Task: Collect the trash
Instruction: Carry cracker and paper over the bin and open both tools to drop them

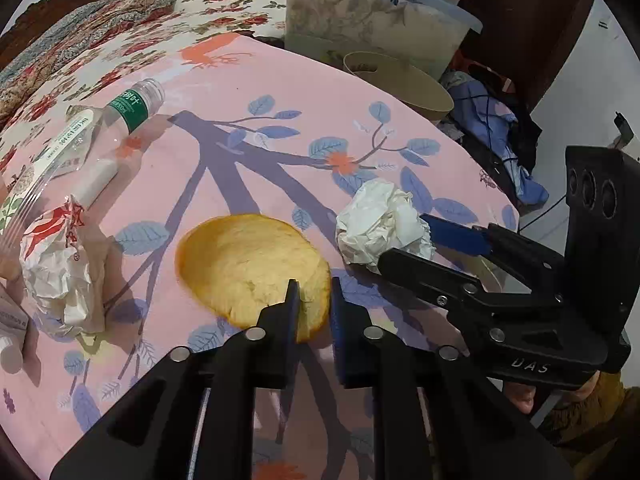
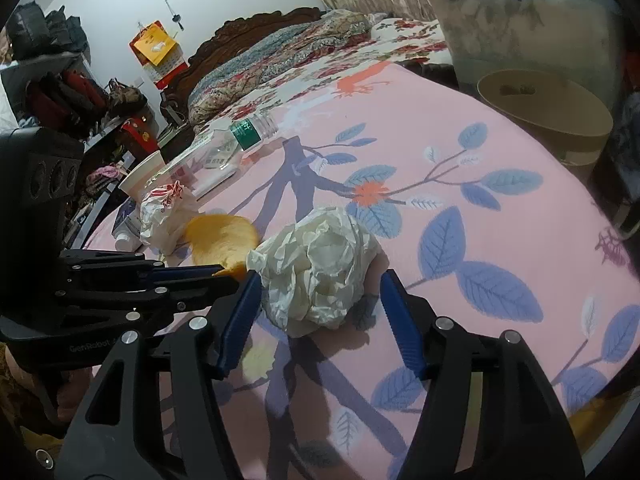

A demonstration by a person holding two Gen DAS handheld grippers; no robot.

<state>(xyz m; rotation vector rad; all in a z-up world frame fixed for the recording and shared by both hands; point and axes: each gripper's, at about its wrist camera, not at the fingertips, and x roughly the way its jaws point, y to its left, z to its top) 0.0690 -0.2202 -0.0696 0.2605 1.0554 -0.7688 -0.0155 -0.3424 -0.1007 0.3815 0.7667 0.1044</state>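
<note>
A yellow fruit peel [image 1: 248,268] lies on the pink leaf-print sheet [image 1: 280,128]. My left gripper [image 1: 314,294] has its jaws narrowly around the peel's near edge, seemingly shut on it. A crumpled white tissue [image 2: 316,268] lies to the right of the peel; it also shows in the left wrist view [image 1: 380,224]. My right gripper [image 2: 318,294] is open, its jaws either side of the tissue, apart from it. A beige round bin [image 2: 548,108] stands at the far right edge of the bed.
An empty plastic bottle [image 1: 120,116], a white tube [image 1: 96,180] and a crumpled red-printed wrapper [image 1: 60,264] lie at the left. A paper cup [image 2: 142,178] stands beyond them. A lidded plastic box [image 1: 368,16] stands behind the bin.
</note>
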